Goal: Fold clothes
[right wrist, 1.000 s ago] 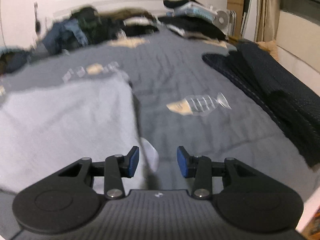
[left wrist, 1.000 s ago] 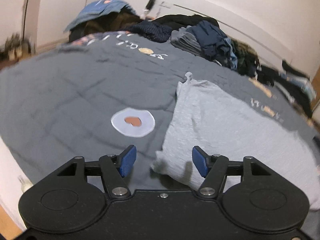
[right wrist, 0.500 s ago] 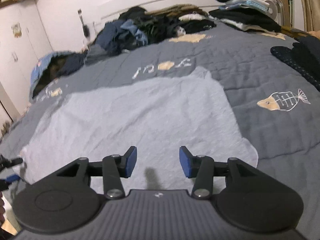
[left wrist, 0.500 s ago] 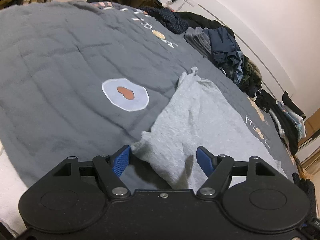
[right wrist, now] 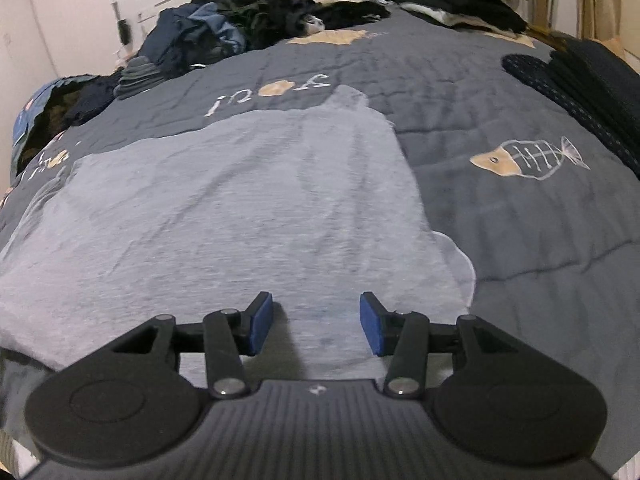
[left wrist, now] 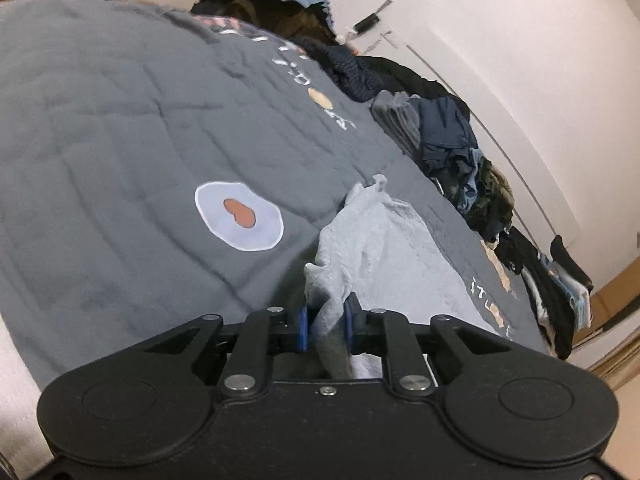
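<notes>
Covering bed, grey quilt, wall-side clothes

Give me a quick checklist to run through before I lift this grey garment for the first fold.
1. Left tongs grip a corner of the light grey garment: ok, jaws have just closed on a bunch of cloth.
2. Right tongs grip the garment: not ok, open above the cloth.
3. Garment spread flat on the grey quilt: ok, only light wrinkles.
4. Quilt pinched along with the garment: cannot tell.
5. Clothes pile clear of the garment: ok.
</notes>
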A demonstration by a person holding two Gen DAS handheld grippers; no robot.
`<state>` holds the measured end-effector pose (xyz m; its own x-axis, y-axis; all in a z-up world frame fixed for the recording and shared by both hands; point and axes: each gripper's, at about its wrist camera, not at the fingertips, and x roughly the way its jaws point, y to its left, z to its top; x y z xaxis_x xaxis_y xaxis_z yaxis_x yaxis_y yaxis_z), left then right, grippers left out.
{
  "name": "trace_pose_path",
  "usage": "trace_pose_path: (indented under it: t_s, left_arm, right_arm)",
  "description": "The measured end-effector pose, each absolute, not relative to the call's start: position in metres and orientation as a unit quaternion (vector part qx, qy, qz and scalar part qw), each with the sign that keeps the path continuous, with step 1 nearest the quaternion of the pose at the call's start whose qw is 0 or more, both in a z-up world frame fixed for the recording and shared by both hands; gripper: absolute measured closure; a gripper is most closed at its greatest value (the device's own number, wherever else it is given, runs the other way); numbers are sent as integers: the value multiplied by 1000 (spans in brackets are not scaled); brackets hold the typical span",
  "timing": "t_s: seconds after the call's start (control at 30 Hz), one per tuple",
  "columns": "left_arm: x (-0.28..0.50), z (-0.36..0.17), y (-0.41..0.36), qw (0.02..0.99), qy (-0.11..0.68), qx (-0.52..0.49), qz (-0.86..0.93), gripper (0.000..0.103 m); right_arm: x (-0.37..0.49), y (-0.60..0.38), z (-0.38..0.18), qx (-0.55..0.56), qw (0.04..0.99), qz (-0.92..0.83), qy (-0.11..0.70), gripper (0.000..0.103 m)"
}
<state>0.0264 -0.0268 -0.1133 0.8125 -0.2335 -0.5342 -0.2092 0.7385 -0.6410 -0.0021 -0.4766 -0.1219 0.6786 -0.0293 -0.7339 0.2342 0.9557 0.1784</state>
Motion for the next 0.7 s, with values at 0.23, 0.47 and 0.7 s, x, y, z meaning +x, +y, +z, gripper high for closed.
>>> trace_pose_path:
  t_s: [0.23, 0.47, 0.7]
  left_arm:
    - [33, -125, -40, 878, 334, -342, -3, 47]
    - [27, -118, -41, 887, 317, -336, 3, 87]
    - [34, -120, -49, 880, 334, -336, 28, 68]
  right_arm:
    - [-3, -479, -120, 133, 908, -73, 391, 56]
    - [-5, -484, -116, 144, 909, -73, 385, 56]
    - [-11, -489, -111, 153, 912, -70, 374, 56]
